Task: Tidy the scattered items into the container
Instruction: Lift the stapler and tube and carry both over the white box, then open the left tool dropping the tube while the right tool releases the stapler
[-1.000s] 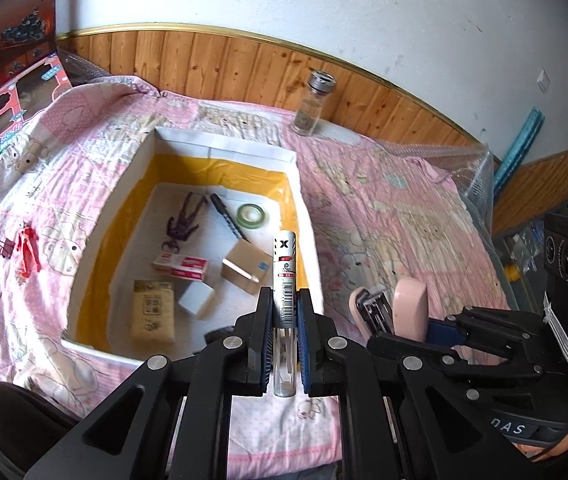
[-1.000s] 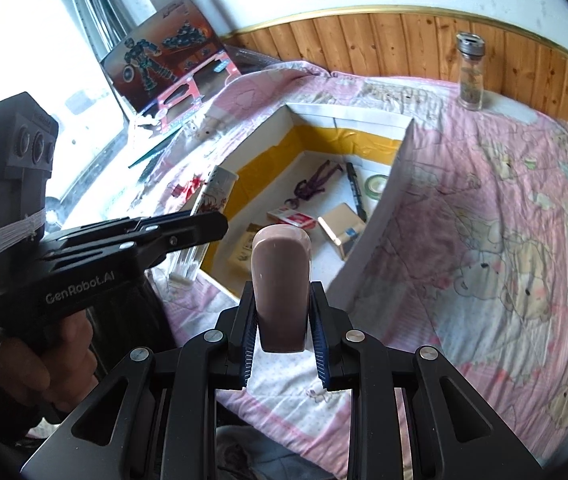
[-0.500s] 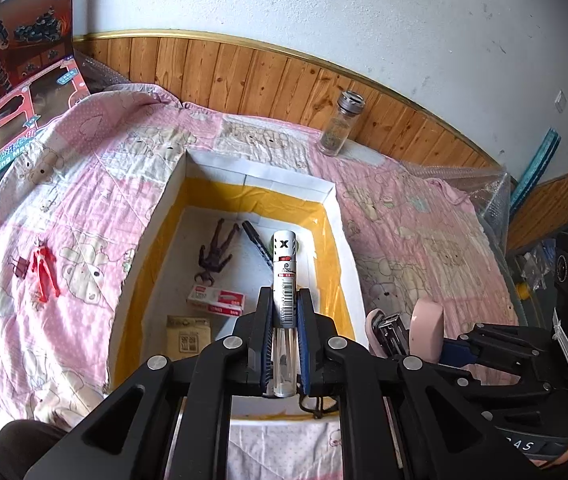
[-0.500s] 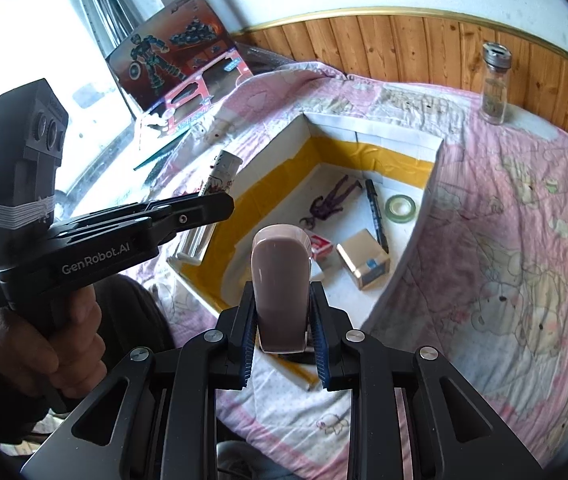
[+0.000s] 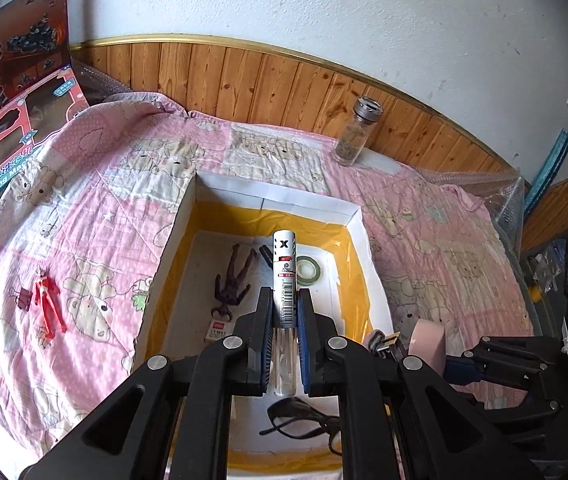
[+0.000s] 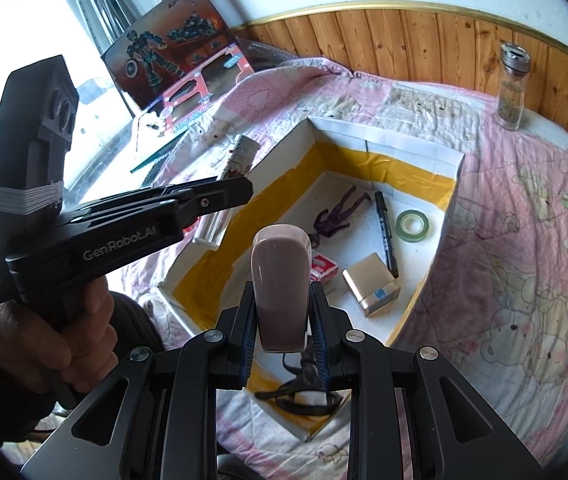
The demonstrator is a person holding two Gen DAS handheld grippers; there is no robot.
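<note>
The white box (image 5: 272, 200) with yellow-taped inner walls sits on the pink quilt (image 5: 84, 208). Above its near end, the left gripper (image 5: 284, 312) clamps a white marker tube (image 5: 284, 276), and the right gripper (image 6: 282, 320) clamps a pink stapler (image 6: 280, 276). Only the left wrist view shows the red figure (image 5: 46, 304) lying on the quilt left of the box. Only the right wrist view shows the tan block (image 6: 372, 288) inside the box and the hand (image 6: 44, 336) holding the left gripper.
</note>
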